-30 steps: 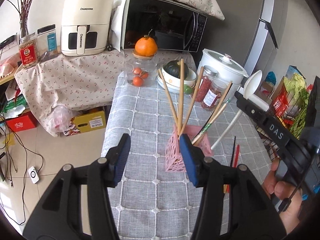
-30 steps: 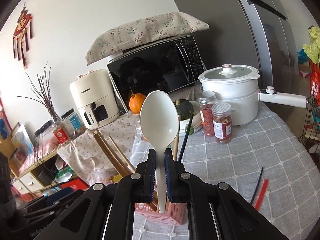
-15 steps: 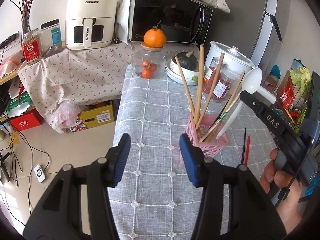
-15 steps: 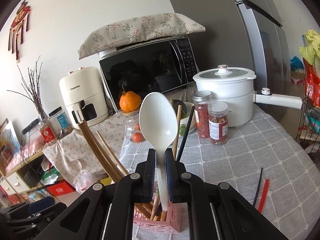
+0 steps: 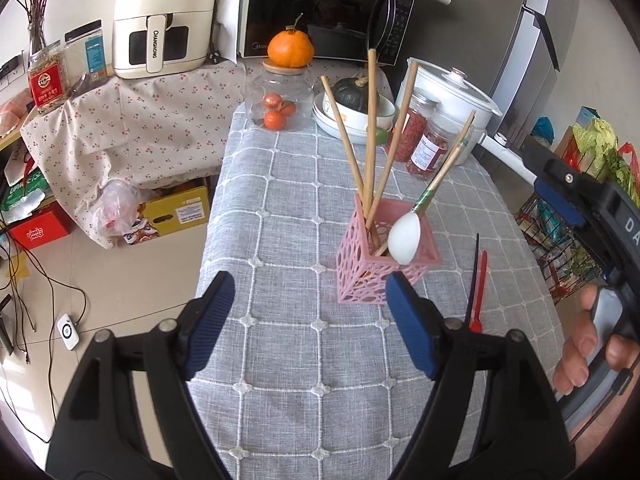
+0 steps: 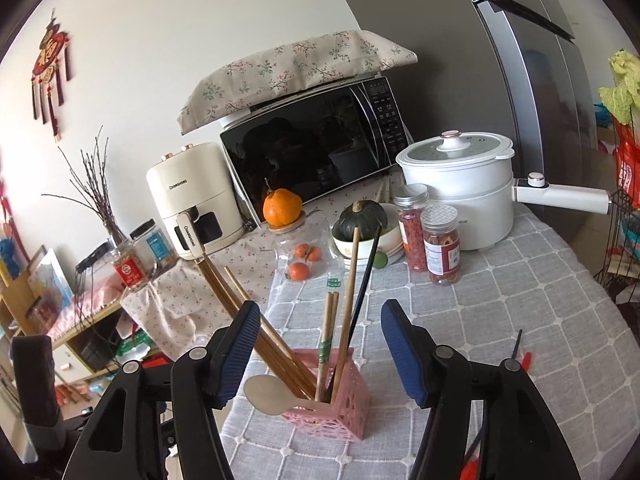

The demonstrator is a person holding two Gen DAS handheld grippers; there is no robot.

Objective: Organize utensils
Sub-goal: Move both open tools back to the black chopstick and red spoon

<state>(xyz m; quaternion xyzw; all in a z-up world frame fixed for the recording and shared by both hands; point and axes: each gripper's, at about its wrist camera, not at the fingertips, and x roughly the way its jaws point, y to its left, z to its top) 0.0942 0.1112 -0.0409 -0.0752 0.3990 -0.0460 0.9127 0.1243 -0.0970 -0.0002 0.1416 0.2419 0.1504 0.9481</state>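
A pink lattice holder (image 5: 380,264) (image 6: 340,412) stands on the grey checked tablecloth, with several wooden chopsticks (image 5: 371,128) and a black one upright in it. A white spoon (image 5: 404,238) (image 6: 267,394) lies tipped in the holder, its bowl hanging over the rim. My right gripper (image 6: 322,350) hovers just above and behind the holder, jaws opening, pads touching nothing. My left gripper (image 5: 310,320) sits nearer the table's front, jaws opening, nothing between them. A black stick (image 5: 475,272) and a red stick (image 5: 481,288) lie on the cloth to the holder's right.
At the back stand a white cooker (image 6: 460,184), two spice jars (image 6: 440,248), a bowl with a dark pumpkin (image 6: 362,216), a glass jar topped by an orange (image 5: 290,50), a microwave (image 6: 312,152) and an air fryer (image 6: 192,200). The table's left edge (image 5: 212,200) drops to the floor.
My right gripper opened and let go of the white spoon, which dropped into the pink holder and tipped over its rim. My left gripper opened wider and now sits back from the holder.
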